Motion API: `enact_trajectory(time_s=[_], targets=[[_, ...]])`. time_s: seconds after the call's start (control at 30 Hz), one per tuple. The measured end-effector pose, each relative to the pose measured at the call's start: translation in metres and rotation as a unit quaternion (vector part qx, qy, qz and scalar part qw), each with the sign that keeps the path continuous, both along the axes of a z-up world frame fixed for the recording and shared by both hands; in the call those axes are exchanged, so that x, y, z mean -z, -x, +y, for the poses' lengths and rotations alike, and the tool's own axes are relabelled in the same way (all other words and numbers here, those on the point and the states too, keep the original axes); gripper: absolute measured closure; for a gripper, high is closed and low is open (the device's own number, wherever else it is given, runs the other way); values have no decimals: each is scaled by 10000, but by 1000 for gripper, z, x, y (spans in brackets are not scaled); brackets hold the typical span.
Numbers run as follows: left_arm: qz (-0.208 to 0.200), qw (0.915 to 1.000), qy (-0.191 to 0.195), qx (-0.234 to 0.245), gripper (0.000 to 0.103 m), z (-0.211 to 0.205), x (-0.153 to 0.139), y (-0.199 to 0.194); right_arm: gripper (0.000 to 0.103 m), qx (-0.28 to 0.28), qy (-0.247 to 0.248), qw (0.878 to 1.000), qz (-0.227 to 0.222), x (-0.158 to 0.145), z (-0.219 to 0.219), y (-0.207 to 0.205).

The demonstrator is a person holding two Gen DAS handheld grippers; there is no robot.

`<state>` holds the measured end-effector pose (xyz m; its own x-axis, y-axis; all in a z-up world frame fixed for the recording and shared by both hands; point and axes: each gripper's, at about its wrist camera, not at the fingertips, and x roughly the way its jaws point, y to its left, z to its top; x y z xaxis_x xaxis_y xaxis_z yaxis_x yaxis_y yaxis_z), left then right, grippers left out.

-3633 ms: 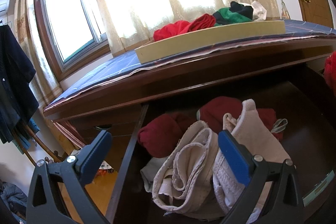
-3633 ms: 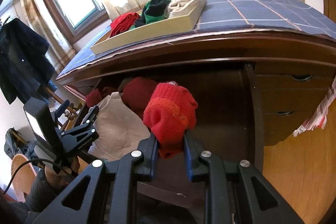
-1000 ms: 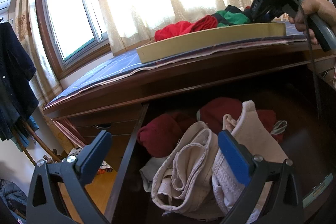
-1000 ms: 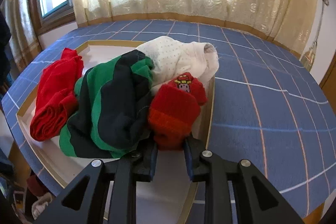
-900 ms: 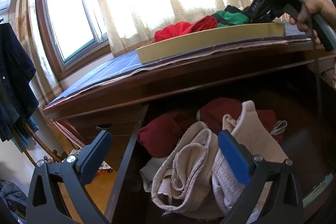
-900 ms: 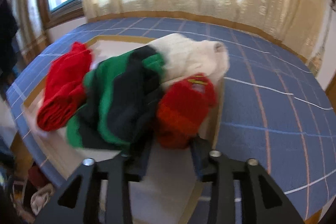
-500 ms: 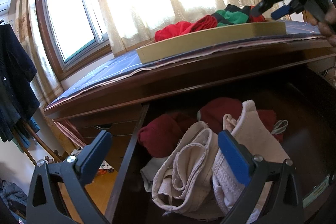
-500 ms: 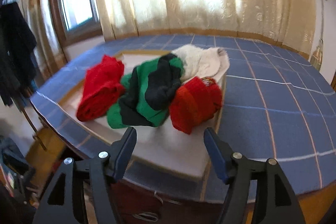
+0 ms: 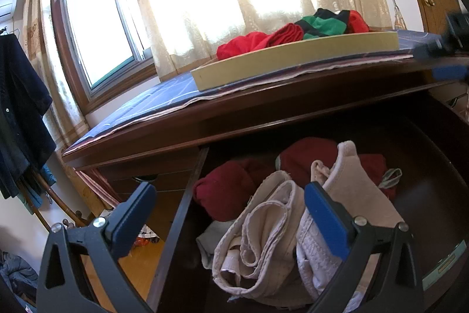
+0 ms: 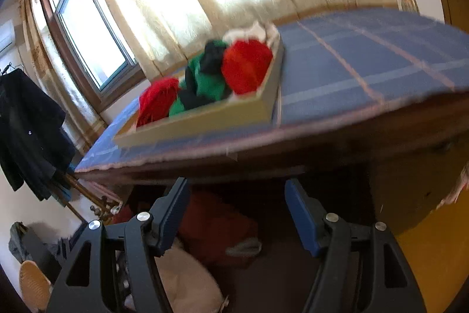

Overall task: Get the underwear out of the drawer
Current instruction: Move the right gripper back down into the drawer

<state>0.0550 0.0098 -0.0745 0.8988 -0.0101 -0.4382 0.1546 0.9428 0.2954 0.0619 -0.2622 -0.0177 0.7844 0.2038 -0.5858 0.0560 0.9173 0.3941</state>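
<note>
Drawer (image 9: pixel 433 195): pulled open below the surface, dark wood inside; it holds a loose heap of underwear, bunched toward its left side, with bare drawer floor to the right.
Underwear in drawer: cream folded pieces (image 9: pixel 263 228) in front, one with a textured white band; dark red pieces (image 9: pixel 231 189) behind and to the left; a further dark red piece (image 9: pixel 307 157) at the back. In the right wrist view the same heap shows blurred as a red mass (image 10: pixel 217 225) above a cream one (image 10: pixel 187 277).
Tray (image 9: pixel 293 60): shallow, pale yellow-walled, lying on the blue checked cloth (image 10: pixel 366 63) that covers the surface.
Tray contents: a red piece at the left end (image 10: pixel 158 99), a green-and-black striped piece (image 10: pixel 205 78) in the middle, a bright red piece (image 10: pixel 246 66) against the right wall, and a white piece (image 10: pixel 258 31) behind it. All lie inside the rim, touching one another.
Left gripper (image 9: pixel 228 207): hangs over the drawer's front left corner, blue fingers spread wide, nothing between them; the cream underwear lies beneath and beyond.
Right gripper (image 10: pixel 234 213): its jaws have just been opening and now stand apart and empty, pointing at the front edge of the surface with the drawer below; picture motion-blurred. In the left wrist view its blue fingers (image 9: pixel 448 72) show blurred at the right edge.
Room: window (image 9: pixel 99 28) and pale curtains behind; dark clothing (image 9: pixel 17 113) hanging at left.
</note>
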Motion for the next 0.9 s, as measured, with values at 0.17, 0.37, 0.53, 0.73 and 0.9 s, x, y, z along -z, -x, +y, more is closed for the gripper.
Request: enact_trajectory(time_s=[0.17,0.37,0.53,0.73,0.9], targets=[[-29,10000,13,18,0,1,0,0,34,-214,58,9993,315,30,11,9],[-14,10000,83,27,0,3,-1,1,34,-319,5,9987,409,40,17,12],[-14,10000,69,36,0,3,0,1,34,-655,-123,9955,667,48,28,10],[-117,9998,14,136,0,2,0,4,34,-1253,-566,9826,1248,66,51,1],[-218,9994,-20,-256,0,15,-9,4,34,-1491,-496,9770,1441,66,67,-4]])
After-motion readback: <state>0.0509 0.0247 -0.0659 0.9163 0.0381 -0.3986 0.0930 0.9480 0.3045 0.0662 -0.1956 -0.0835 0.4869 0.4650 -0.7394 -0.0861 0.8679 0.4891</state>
